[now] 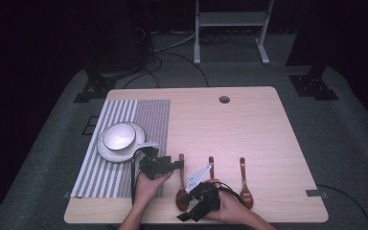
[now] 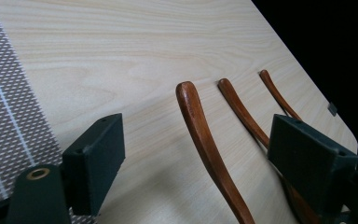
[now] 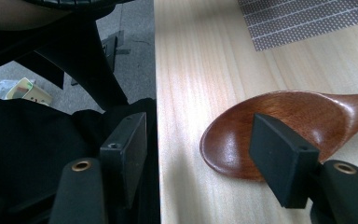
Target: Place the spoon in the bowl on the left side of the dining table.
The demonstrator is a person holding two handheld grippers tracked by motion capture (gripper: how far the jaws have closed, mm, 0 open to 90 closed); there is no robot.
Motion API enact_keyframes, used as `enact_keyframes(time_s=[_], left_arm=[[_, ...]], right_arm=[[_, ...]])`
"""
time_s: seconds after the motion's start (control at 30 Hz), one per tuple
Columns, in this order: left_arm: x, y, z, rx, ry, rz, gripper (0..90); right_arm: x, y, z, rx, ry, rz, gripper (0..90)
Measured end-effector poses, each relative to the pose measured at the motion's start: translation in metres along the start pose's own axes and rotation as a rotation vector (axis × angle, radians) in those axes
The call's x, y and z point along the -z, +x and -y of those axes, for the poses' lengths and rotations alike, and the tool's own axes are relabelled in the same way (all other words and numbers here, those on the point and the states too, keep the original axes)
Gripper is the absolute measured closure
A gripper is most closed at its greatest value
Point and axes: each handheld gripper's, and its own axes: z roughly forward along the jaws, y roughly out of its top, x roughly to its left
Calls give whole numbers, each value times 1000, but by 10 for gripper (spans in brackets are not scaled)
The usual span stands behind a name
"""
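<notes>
Your right gripper [image 1: 187, 214] sits closest to you, at the near edge of the table [image 1: 249, 124]. Its jaws stand apart and nothing is between them. The round end of the left spoon [image 1: 181, 184] lies just beside one jaw.

Your left gripper [image 1: 175, 166] is a little farther on, at the thin end of that same spoon. Its jaws are apart too. The handle [image 2: 200, 130] runs up between them, but the pads do not touch it yet.

That spoon is brown wood, smooth and shiny, with a long curved handle and a deep round end. It lies flat on the bare table, between the striped mat [image 1: 139, 120] and the middle spoon [image 1: 211, 165]. A third spoon [image 1: 244, 184] lies to the right of that one.

It looks light and stiff, so it should not bend or break. The shiny finish could make it slip, and the handle is narrow and rounded, so it may roll in your grip. Take it across the handle, a bit down from the tip, and squeeze gently but firmly.

Farther off on the mat, a white bowl [image 1: 119, 136] sits on a white plate [image 1: 108, 152].
</notes>
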Motion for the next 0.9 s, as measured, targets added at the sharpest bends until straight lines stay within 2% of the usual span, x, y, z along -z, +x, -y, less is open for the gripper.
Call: enact_keyframes(time_s=[0.2,0.4,0.47,0.53,0.63,0.87,0.9], left_arm=[[-4,-3,-2,2,13,12,180],[-10,-5,-3,-2,24,-5,235],[-12,-6,-3,-13,28,-4,288],[-13,-6,-3,-13,32,-3,301],[-15,-6,-3,-10,39,9,370],[-20,-2,-2,6,61,29,459],[-21,-1,-1,15,58,43,473]], right_arm=[[0,0,0,3,3,-1,360],[0,0,0,5,3,0,359],[0,0,0,6,2,0,359],[0,0,0,6,3,0,360],[0,0,0,8,1,-1,361],[0,0,0,9,2,-1,361],[0,0,0,9,2,-1,361]])
